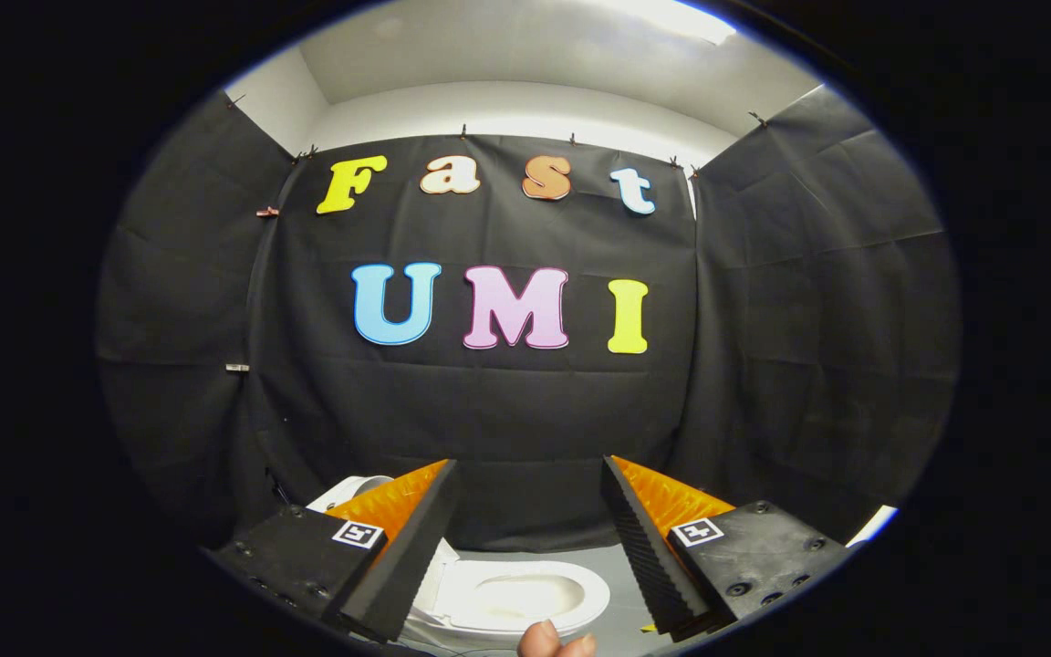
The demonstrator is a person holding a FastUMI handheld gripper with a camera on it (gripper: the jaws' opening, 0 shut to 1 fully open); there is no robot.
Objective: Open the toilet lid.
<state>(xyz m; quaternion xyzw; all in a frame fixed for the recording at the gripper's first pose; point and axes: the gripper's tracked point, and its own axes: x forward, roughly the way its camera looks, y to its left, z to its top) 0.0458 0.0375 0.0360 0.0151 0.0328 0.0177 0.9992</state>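
A: Black cloth (525, 411) hangs across the back and both sides of the booth, pinned up with small clips, and above it a white wall and ceiling run along the upper part of the frame.

B: And lower down?

A: Grey floor (544, 555) shows in a thin strip at the foot of the cloth. On it, at the lower centre of the frame, sits a white toilet (512, 598).

B: How does the toilet stand?

A: Its bowl is uncovered and the seat ring lies around the opening. A white rounded part, which I take to be the toilet lid (357, 490), rises at the lower left behind the left finger; most of it is hidden, so I cannot be sure.

B: What about the gripper (530, 538)?

A: Released. Its two fingers stand wide apart with nothing between them but cloth and the toilet below. Neither finger touches the toilet.

B: Anything else?

A: Fingertips of a person's hand (555, 641) poke up at the bottom centre, in front of the bowl.
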